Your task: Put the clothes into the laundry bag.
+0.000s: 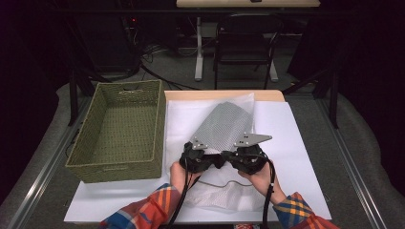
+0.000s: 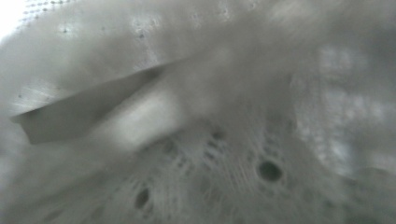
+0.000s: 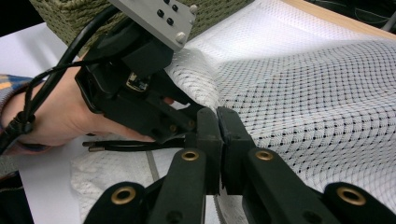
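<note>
A white mesh fabric [image 1: 224, 124] lies on the white-covered table [image 1: 296, 157], its middle lifted into a grey fold. Both hand-held grippers meet at its near part. My right gripper [image 3: 218, 116] has its black jaws pressed together, pinching the edge of the mesh fabric [image 3: 303, 107] at their tips. My left gripper [image 3: 189, 114] sits just beside it, its fingers pushed into the same raised fold; their gap is hidden. Blurred mesh [image 2: 210, 154] lies right against the lens in the left gripper view. From above, the left gripper [image 1: 212, 157] and the right gripper [image 1: 231, 156] face each other.
A green woven basket [image 1: 114, 171] stands at the table's left, close to the left hand; its wall [image 3: 70, 14] rises behind the left gripper. A chair [image 1: 243, 43] and desk legs stand beyond the far edge. Bare white cover extends to the right.
</note>
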